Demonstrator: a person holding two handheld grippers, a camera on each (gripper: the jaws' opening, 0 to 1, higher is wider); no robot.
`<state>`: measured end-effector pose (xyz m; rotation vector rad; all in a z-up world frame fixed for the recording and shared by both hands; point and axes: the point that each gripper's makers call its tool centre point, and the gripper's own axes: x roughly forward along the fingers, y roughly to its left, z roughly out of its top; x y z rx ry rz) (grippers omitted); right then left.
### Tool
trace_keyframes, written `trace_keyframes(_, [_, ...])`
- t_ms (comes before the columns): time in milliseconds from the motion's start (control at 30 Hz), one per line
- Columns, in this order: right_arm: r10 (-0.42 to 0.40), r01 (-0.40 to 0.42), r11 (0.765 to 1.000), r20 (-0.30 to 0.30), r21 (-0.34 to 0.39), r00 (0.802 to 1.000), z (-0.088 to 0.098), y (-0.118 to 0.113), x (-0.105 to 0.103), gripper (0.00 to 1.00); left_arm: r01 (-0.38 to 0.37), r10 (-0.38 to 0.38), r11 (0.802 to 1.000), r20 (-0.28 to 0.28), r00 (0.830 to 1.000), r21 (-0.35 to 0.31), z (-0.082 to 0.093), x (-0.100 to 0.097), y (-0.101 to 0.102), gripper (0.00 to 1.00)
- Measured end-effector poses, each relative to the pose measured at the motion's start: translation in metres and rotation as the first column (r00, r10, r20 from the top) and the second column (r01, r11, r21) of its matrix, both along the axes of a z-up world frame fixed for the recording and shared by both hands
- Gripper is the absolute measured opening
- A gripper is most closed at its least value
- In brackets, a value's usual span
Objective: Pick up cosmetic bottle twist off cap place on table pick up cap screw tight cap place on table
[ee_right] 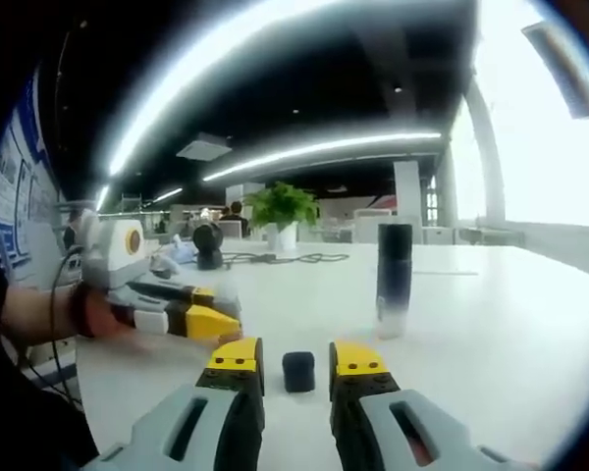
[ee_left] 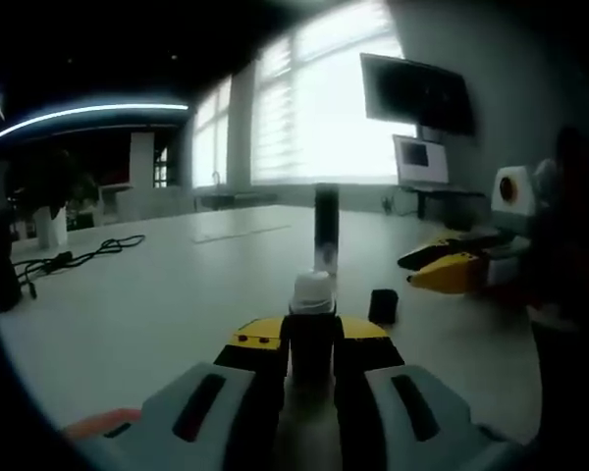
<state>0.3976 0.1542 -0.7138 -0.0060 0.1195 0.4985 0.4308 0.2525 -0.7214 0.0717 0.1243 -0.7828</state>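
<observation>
Left tongs [ee_left: 312, 339] grip the uncapped cosmetic bottle [ee_left: 312, 324]; black cap [ee_left: 383, 305] rests on the table [ee_left: 157, 294]

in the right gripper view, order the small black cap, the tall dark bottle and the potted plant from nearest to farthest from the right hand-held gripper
1. small black cap: on the white table, just ahead of the right hand-held gripper, between its open jaws.
2. tall dark bottle: upright on the table, farther ahead, to the right.
3. potted plant: at the table's far end, well behind the bottle.
</observation>
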Motion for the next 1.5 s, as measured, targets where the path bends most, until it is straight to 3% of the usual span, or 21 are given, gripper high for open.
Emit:
trace_keyframes(567, [0.024,-0.030,0.994,-0.056,-0.108,0.998,-0.021,0.011,0.017,0.19,-0.003,0.003,1.000,0.005,1.000,-0.005,0.000,0.001,0.000,0.09])
trace_keyframes(1233, [0.031,-0.043,0.989,-0.082,-0.145,0.996,-0.030,0.016,0.019,0.10,0.007,-0.009,0.999,0.041,0.999,0.034,-0.002,0.002,-0.001,0.09])
trace_keyframes(1367, [0.036,-0.047,0.990,-0.084,-0.136,0.996,-0.029,0.016,0.017,0.10,0.017,-0.020,0.999,0.063,0.998,0.049,-0.001,0.000,-0.001,0.08])
trace_keyframes(1500, [0.053,-0.058,0.994,-0.046,-0.094,0.998,-0.016,0.015,0.014,0.10,0.077,-0.098,0.988,0.155,0.983,0.136,0.003,-0.007,-0.004,0.08])
